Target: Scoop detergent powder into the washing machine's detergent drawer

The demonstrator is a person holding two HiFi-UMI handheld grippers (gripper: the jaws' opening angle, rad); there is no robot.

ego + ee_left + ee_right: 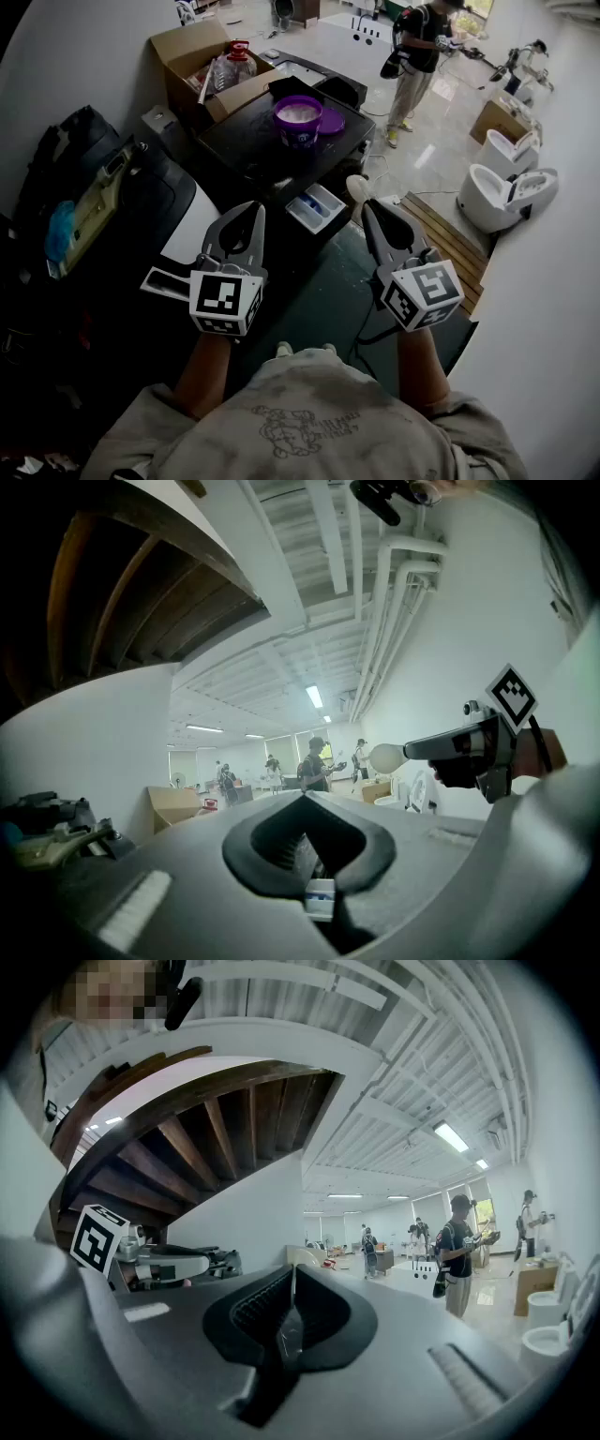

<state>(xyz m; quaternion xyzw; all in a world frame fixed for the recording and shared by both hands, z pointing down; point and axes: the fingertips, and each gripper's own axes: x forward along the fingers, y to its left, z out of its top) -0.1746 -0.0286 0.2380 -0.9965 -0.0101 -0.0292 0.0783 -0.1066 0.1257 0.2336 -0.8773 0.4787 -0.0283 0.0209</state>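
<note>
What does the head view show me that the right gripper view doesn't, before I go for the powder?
Only the head view: the purple tub of powder, the open detergent drawer and the scoop with its bowl. Only the right gripper view: the right gripper shut on the scoop's thin handle, and the wooden stair underside overhead. Both: the left gripper and the standing person.

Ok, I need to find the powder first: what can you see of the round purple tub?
The round purple plastic tub stands upright and open on the dark washing machine top, with white powder showing inside. Its flat purple lid lies right beside it. Neither gripper touches the tub.
</note>
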